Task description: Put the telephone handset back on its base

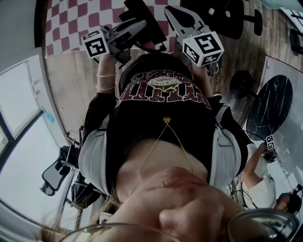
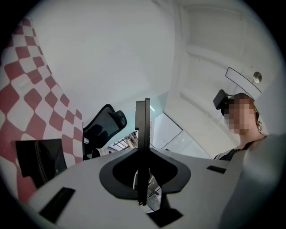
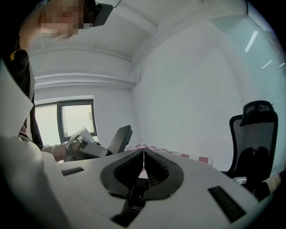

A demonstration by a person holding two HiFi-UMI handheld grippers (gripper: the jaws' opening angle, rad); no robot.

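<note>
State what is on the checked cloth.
A dark boxy object seems to sit on the cloth. In the head view the left gripper and right gripper cover part of it, hiding whatever lies there.

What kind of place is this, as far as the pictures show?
Probably an office or lab workroom. A black office chair stands by a plain white wall, a window lets in daylight, and a red-and-white checked cloth is spread out nearby.
</note>
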